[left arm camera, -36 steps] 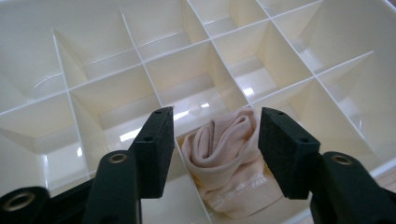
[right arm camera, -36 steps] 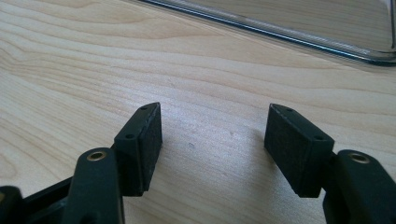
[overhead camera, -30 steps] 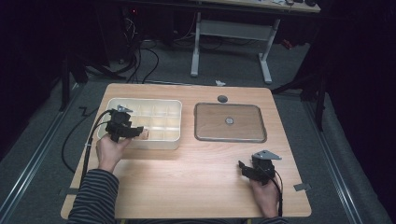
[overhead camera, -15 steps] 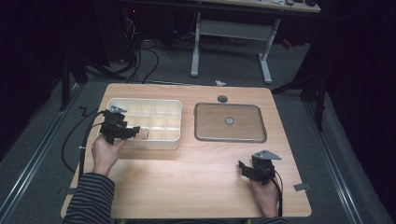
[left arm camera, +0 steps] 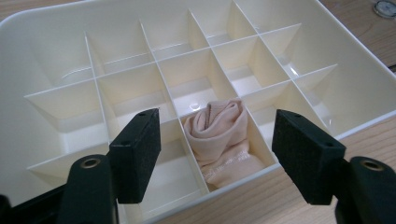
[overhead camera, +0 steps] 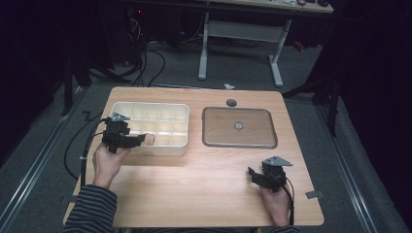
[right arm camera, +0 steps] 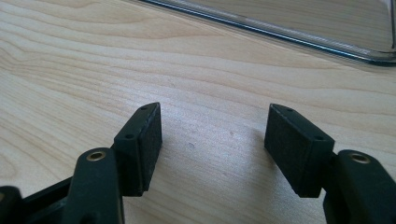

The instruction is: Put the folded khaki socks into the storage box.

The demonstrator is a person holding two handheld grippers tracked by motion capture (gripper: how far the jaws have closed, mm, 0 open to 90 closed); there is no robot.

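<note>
The left gripper (left arm camera: pixel 215 158) hovers open-jawed at the near edge of the divided tray (overhead camera: pixel 121 107), above the rolled pink cloth (left arm camera: pixel 223 140) tucked in a near-row cell (apparently just placed there). Right of the tray lies its clear lid (overhead camera: pixel 239 127), and nearer the person the right gripper (right arm camera: pixel 214 149) rests open and empty, likely idle.

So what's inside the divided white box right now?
One rolled beige cloth sits in a front-row compartment of the box. The other compartments in sight look empty. The left gripper covers part of the front-left ones.

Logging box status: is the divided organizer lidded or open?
Open. The organizer shows bare compartments from above, a rolled sock in one. The clear lid lies flat on the table beside it.
</note>
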